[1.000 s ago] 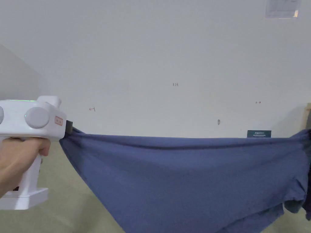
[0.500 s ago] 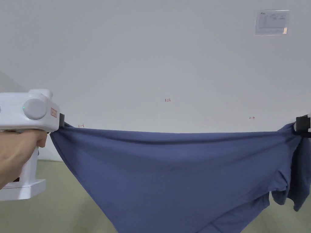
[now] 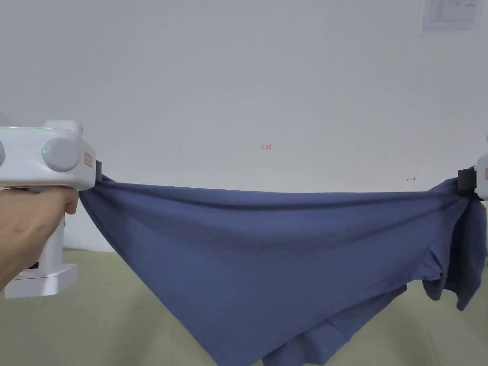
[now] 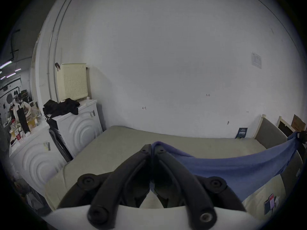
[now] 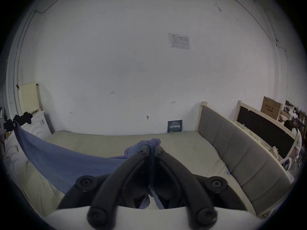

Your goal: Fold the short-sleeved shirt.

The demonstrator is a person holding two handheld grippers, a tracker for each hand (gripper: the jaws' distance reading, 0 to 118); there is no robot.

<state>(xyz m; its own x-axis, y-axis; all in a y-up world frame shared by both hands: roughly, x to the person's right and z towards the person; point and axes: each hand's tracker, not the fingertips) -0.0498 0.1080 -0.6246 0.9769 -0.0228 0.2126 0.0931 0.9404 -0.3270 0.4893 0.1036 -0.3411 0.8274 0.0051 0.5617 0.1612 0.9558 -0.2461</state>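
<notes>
Head view: blue short-sleeved shirt (image 3: 267, 248) stretched in the air above a beige bed (image 3: 119, 324), its upper edge taut between the left claw (image 3: 98, 171) and the right claw (image 3: 464, 180).

Left gripper view: left claw (image 4: 152, 148), jaws pressed together, pinching a shirt corner.

Right gripper view: right claw (image 5: 152, 148), jaws likewise pinching bunched shirt cloth.

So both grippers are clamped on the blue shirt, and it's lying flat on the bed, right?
Not flat on the bed. The shirt hangs in the air, stretched between the left gripper and the right gripper, above the bed. The head view shows it. Both grippers are clamped on it.
</notes>
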